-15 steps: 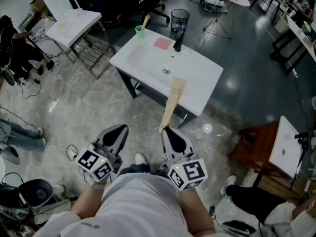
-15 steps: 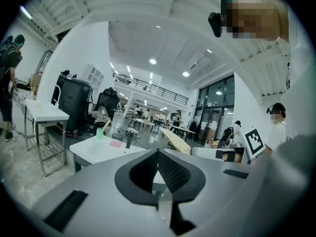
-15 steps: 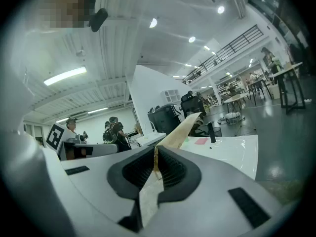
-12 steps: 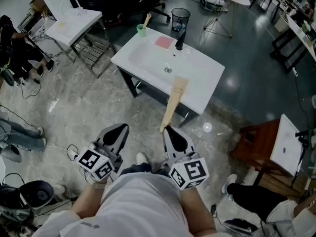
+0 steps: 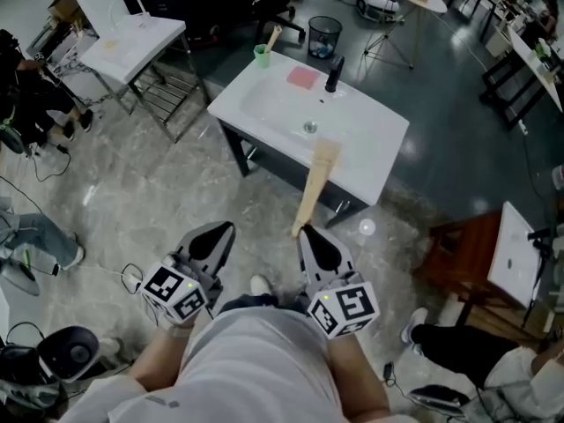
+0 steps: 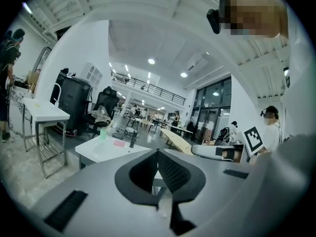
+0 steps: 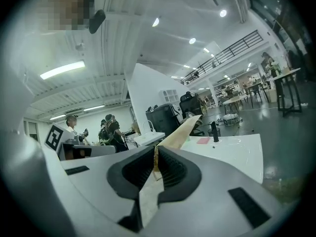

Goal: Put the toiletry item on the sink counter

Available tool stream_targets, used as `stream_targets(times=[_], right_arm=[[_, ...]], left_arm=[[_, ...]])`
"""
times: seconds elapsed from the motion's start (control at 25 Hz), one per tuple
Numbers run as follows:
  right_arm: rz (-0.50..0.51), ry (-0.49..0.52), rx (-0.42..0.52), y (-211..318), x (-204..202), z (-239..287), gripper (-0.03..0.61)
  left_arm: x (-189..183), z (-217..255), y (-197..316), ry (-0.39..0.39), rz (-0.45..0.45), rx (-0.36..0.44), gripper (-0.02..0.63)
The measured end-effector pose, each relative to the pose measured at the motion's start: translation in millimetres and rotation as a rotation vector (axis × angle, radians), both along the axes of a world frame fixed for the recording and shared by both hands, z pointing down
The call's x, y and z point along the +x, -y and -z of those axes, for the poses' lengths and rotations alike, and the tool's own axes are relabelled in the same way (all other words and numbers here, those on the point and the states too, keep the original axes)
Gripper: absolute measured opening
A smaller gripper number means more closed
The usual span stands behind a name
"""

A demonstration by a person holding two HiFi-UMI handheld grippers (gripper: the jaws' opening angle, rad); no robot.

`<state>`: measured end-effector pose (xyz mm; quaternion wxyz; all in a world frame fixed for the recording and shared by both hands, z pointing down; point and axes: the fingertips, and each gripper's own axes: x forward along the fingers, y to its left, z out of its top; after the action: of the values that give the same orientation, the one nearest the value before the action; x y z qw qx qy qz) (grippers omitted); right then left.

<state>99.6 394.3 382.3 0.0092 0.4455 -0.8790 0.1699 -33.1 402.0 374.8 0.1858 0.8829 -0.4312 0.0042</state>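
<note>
While the person stands on a grey stone floor facing a white table [image 5: 374, 152] with a sink basin, each hand holds out a hand-held gripper at waist height.

The right hand-held gripper [image 5: 300, 230] has its jaws pressed together on the narrow end of a long, flat wooden item [image 5: 314, 183]. In the right gripper view the right hand-held gripper [image 7: 155, 154] shows the thin wood clamped edge-on between the two ribbed black pads, with no gap on either side. The wooden item [image 7: 186, 128] runs forward and up from the jaws towards the table [image 7: 237, 152]. In the head view its wider far end shows over the table's front edge. The left gripper view shows the item [image 6: 175, 138] raised in the air, apparently clear of the table [image 6: 101, 151].

The left hand-held gripper [image 5: 226, 228] is level with the right one and well apart from it, to its left. In the left gripper view the left hand-held gripper [image 6: 157, 154] has its pad tips meeting, and nothing is between them.

On the far side of the table stand a green cup [image 5: 262, 55], a pink pad [image 5: 302, 77] and a black tap [image 5: 333, 73].
</note>
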Motion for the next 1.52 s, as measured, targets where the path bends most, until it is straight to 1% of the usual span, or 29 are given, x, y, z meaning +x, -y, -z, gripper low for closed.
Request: stream_targets(times=[0.24,0.48,0.68,0.92,1.08,1.28,1.52], right_arm=[[-0.028,-0.011,0.004,9,-28,-5,0.035],[-0.040,-0.003,-0.004,27,-44,-16,0.035],[-0.032,0.007,-0.007,59,-55,-22,0.035],[-0.016,0.021,-0.020,109,-59,-24,0.035],[-0.010,0.043,-0.048,146,-61,-30,0.035],[0.016,0.044,-0.083,196,-59,-36,0.035],[0.039,0.041,-0.096,248,-53,-40,0.035]], left_arm=[[-39,-4,11,0.002,-0.003,0.002,0.015],[-57,-17,26,0.003,-0.004,-0.011,0.015],[-69,-23,53,0.015,0.007,-0.017,0.015],[-72,-23,98,0.023,0.026,-0.026,0.015],[-74,-27,134,0.025,0.040,-0.038,0.015],[-69,-28,188,0.025,0.052,-0.045,0.015],[-60,-27,241,0.019,0.071,-0.043,0.015]])
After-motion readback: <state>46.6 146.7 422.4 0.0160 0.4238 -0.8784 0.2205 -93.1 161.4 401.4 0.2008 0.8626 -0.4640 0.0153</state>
